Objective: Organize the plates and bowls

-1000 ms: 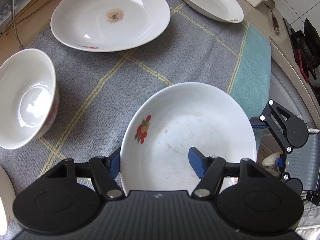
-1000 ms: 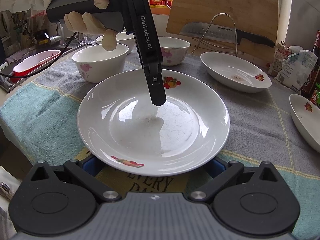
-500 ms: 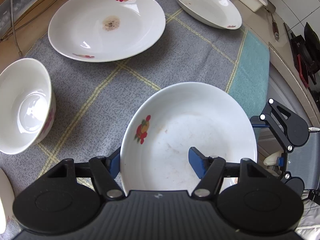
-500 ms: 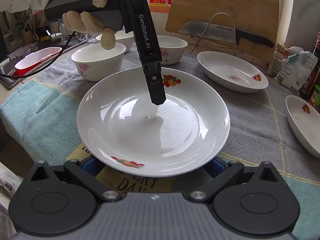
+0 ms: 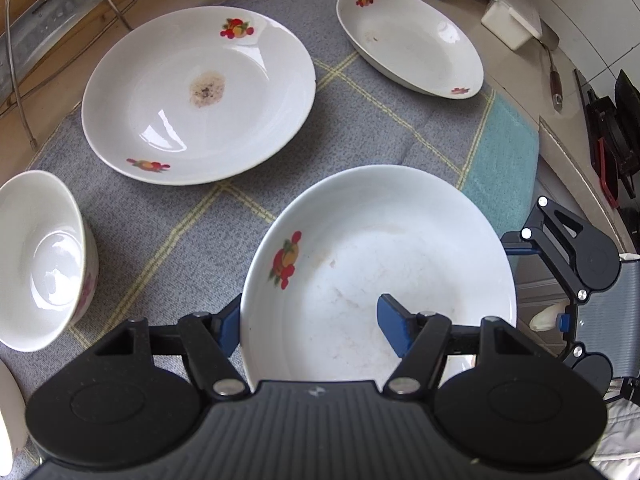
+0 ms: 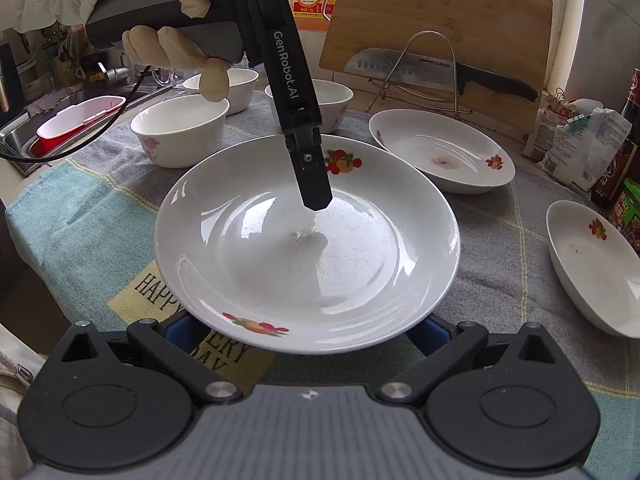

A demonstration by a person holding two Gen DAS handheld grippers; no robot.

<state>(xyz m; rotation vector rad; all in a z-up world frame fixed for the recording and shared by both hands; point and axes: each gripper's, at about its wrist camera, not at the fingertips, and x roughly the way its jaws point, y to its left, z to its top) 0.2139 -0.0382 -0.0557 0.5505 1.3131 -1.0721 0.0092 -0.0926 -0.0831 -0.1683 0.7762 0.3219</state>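
A white deep plate with fruit prints is lifted off the cloth. My left gripper is shut on its rim, one finger inside, the other under. My right gripper is open beneath the plate's near edge, its blue pads mostly hidden; it also shows in the left wrist view. A stained plate and a third plate lie on the cloth. Bowls stand at the left.
The grey and teal checked cloth covers the counter. A cutting board, a knife on a wire rack, food packets, and a red tub in the sink ring the area. A white box sits far right.
The held plate has risen with my left gripper, tilting the left view back so the far plates sit lower in frame. My right gripper stays under the plate's edge.
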